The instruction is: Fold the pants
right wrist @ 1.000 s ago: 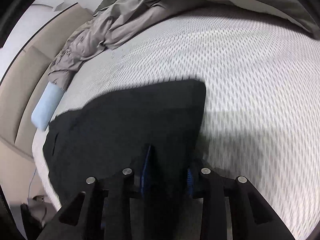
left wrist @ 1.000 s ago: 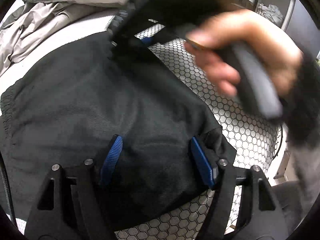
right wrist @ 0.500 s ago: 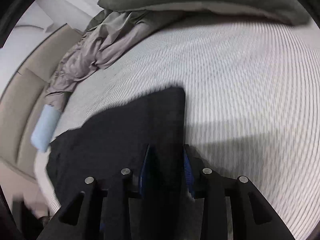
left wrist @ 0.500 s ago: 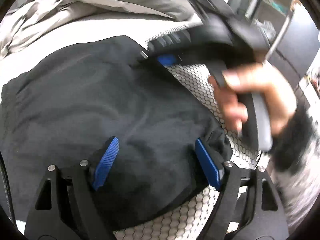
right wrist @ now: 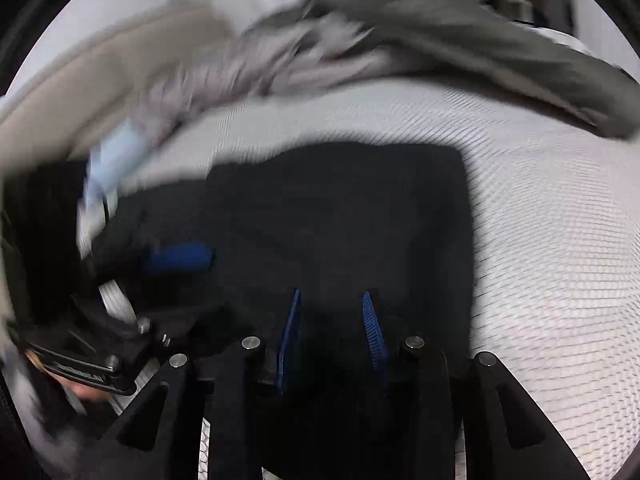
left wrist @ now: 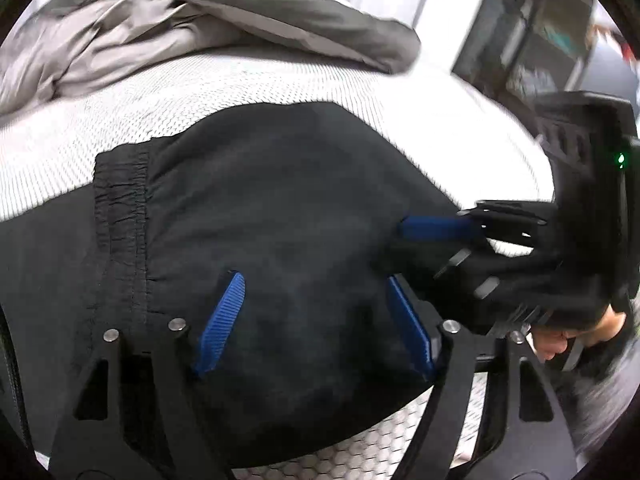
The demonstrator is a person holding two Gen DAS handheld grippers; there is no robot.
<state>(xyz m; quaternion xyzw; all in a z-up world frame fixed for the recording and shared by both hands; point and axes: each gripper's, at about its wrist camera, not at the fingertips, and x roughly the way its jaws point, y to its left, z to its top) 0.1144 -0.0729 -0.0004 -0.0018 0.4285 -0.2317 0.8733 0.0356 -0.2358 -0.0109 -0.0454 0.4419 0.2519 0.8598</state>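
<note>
Black pants lie folded on a white mesh bed surface, the elastic waistband at the left in the left wrist view. My left gripper has its blue pads wide apart over the near edge of the fabric. My right gripper shows at the right of that view, low at the pants' right edge. In the right wrist view the pants fill the centre, and my right gripper has cloth between its pads, which stand a little apart. The left gripper shows at the left there.
A crumpled grey blanket lies along the far side of the bed, also seen in the right wrist view. A pale blue roll sits at the left bed edge. Shelving stands beyond the bed on the right.
The right gripper has swung from the far side down to the near right edge of the pants, beside the left gripper. The pants now lie folded over with the waistband showing.
</note>
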